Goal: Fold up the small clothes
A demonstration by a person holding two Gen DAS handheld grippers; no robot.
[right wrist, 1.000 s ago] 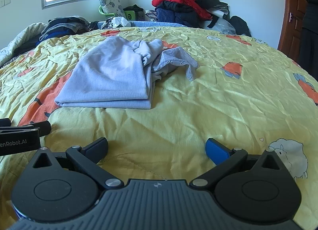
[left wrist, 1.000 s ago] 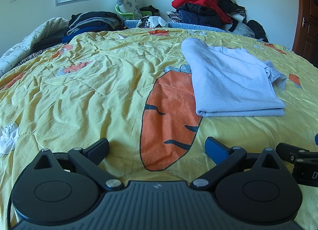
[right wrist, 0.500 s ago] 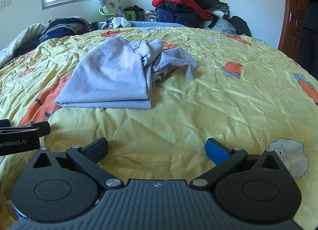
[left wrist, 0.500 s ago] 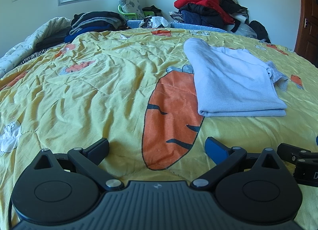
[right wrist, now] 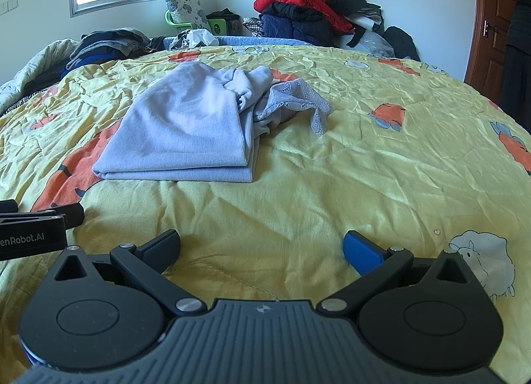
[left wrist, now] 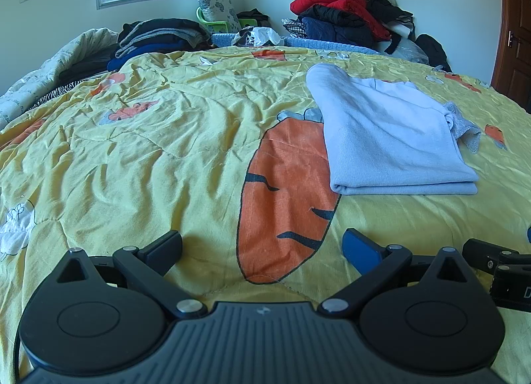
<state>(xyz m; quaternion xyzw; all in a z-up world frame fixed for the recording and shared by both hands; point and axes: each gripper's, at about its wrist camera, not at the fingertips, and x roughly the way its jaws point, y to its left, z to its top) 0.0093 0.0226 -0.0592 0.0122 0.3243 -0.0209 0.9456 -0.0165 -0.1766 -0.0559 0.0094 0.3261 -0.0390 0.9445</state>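
A pale blue garment [left wrist: 391,138] lies folded on the yellow bedspread [left wrist: 149,165], its folded edge toward me and a lace trim [right wrist: 298,98] bunched on its right side. In the right wrist view the same garment [right wrist: 186,132] sits ahead and to the left. My left gripper [left wrist: 262,248] hovers low over the orange carrot print [left wrist: 285,198], open and empty, short of the garment's near left corner. My right gripper [right wrist: 262,248] is open and empty too, over bare bedspread in front of the garment. Each gripper shows at the edge of the other's view.
Stacks of dark folded clothes [left wrist: 159,35] lie at the far left of the bed. A heap of red and dark jackets [left wrist: 345,16] rises at the far wall. A wooden door [right wrist: 491,19] stands at the right, with a dark-clothed person [right wrist: 517,35] beside it.
Both grippers stay open and nearly still. The left wrist view has shifted slightly, so the garment sits a little further right and the room a little lower.
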